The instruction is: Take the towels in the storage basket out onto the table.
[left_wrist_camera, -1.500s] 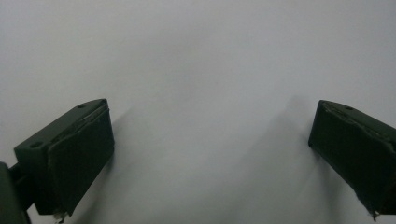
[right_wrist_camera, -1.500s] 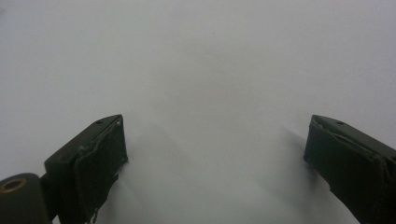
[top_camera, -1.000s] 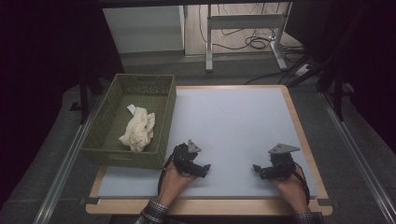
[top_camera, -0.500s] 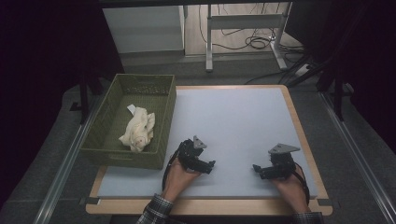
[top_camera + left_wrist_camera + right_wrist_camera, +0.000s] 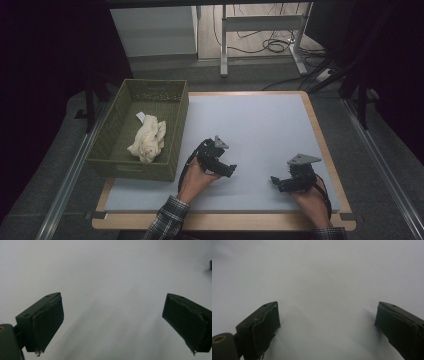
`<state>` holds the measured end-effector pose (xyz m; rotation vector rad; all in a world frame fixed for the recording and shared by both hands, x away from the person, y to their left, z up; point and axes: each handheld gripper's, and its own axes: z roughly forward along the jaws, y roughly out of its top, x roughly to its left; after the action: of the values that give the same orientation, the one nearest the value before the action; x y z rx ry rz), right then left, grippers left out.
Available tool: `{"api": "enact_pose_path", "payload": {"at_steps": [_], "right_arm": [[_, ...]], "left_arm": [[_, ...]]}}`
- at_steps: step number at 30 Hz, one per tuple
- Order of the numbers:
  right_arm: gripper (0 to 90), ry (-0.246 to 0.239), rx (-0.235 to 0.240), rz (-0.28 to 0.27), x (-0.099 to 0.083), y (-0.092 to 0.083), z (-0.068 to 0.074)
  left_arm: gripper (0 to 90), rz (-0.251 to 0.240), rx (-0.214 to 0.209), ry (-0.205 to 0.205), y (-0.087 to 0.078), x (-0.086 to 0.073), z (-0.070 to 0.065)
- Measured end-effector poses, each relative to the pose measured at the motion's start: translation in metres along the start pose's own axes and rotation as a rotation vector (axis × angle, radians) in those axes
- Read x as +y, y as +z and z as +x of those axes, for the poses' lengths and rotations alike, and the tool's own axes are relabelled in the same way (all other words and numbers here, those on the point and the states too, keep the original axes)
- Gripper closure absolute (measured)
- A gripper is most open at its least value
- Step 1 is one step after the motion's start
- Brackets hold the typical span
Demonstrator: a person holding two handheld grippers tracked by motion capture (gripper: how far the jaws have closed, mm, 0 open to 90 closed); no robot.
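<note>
Hovering both grippers, left (image 5: 231,170) and right (image 5: 274,181), jaws spread, empty; I'd swing left toward the cloth (image 5: 147,140) in basket (image 5: 176,130), approaching from above.

left gripper (image 5: 227,170): jaws wide apart, empty, held low in hand | right gripper (image 5: 276,181): jaws wide apart, empty, held low in hand

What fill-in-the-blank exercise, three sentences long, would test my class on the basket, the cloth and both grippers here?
1. The cream cloth lies inside the green ____.
2. The jaws of the left gripper and the right gripper stand ____.
3. The basket sits at the ____ edge of the white table.

Missing words: basket; open; left
</note>
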<state>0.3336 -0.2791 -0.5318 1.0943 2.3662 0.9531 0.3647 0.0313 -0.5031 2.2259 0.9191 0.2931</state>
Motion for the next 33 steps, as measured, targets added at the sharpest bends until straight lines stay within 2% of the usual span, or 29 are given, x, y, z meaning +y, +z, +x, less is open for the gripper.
{"api": "enact_pose_path", "payload": {"at_steps": [7,11,21,30,33], "right_arm": [[5.7,0.0,0.0,0.0,0.0,0.0,0.0],[5.7,-0.001,0.001,-0.001,0.0,0.0,0.0],[5.6,-0.002,0.001,-0.003,0.0,0.0,0.0],[5.7,-0.002,0.001,-0.003,0.0,0.0,0.0],[5.7,-0.002,0.001,-0.004,0.0,0.0,0.0]], "left_arm": [[3.9,0.017,-0.011,0.027,-0.01,0.019,0.006],[3.9,0.009,-0.01,0.022,-0.019,0.03,0.012],[3.6,0.021,0.009,0.017,-0.047,0.055,0.04],[2.7,0.038,0.041,0.027,-0.063,0.068,0.058],[2.6,0.039,0.053,0.017,-0.07,0.071,0.065]]}}
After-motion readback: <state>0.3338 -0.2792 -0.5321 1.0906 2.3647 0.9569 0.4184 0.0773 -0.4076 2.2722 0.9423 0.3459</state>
